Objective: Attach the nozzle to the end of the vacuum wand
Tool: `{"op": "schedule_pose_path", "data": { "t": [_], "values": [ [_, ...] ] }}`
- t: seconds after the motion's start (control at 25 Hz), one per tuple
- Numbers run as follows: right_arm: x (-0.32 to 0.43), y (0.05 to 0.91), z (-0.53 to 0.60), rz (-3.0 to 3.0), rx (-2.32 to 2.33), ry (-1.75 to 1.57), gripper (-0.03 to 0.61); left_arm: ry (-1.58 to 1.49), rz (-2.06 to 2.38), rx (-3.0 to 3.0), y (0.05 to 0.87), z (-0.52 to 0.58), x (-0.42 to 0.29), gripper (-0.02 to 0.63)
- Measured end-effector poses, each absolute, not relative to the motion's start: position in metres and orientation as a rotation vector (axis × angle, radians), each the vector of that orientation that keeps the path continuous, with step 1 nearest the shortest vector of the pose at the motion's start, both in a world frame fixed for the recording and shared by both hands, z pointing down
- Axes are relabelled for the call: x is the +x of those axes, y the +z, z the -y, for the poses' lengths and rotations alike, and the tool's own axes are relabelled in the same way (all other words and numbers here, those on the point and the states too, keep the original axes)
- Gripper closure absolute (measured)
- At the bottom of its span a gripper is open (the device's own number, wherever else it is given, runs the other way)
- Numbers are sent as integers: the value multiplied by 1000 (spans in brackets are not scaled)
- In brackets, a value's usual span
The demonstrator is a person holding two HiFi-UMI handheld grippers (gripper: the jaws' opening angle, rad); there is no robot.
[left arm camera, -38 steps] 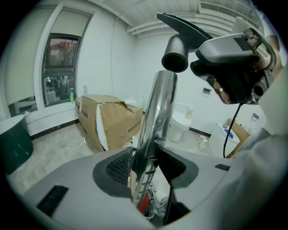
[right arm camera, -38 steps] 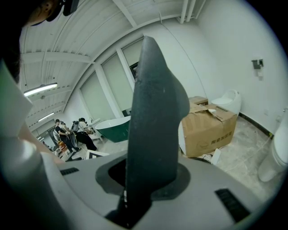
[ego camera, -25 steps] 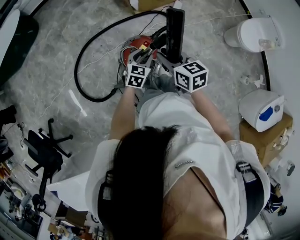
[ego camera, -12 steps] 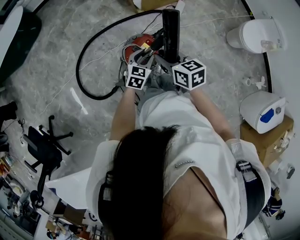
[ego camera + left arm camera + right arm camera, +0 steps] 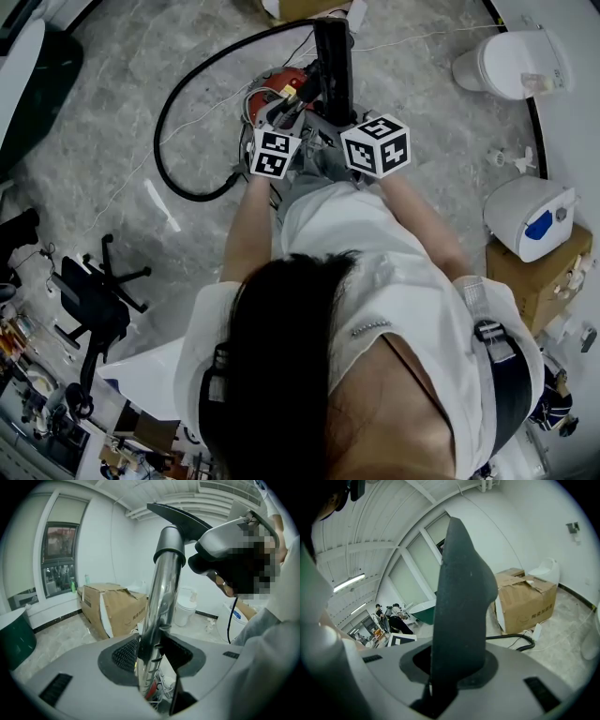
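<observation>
Head view, steeply down over a person with both forearms stretched forward above a grey marbled floor (image 5: 112, 103). Compared with a second earlier, the black nozzle (image 5: 333, 56) stands a little further left in the picture, and the marker cube of the right gripper (image 5: 336, 111) has shifted slightly left with it. The left gripper (image 5: 281, 117) and its cube sit where they were.

Both grippers are held close side by side in front of the person's chest and angled downward, the left just beside the right, over a red vacuum body (image 5: 281, 84) ringed by a black hose (image 5: 164, 122).

In the left gripper view, the jaws are clamped on the shiny chrome vacuum wand (image 5: 161, 602), which rises between them to a grey collar (image 5: 168, 545). The nozzle's black wedge (image 5: 180, 520) meets that collar at the top; whether it is fully seated cannot be told. A torn cardboard box (image 5: 110, 606) stands behind.

In the right gripper view, the jaws are closed tightly on the dark nozzle (image 5: 459, 611), which stands upright out of them and fills the centre.
</observation>
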State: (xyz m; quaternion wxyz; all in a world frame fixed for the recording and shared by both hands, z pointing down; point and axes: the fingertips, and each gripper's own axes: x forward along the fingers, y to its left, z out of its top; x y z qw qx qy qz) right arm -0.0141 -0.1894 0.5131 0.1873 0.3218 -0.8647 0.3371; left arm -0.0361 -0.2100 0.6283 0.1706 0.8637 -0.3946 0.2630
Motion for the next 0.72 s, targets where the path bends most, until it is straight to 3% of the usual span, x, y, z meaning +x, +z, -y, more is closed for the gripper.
{"op": "schedule_pose_path", "data": {
  "t": [0.72],
  "values": [
    [-14, 527, 179, 2359, 729, 490, 480, 758, 1098, 2456, 624, 207, -42, 449]
  ]
}}
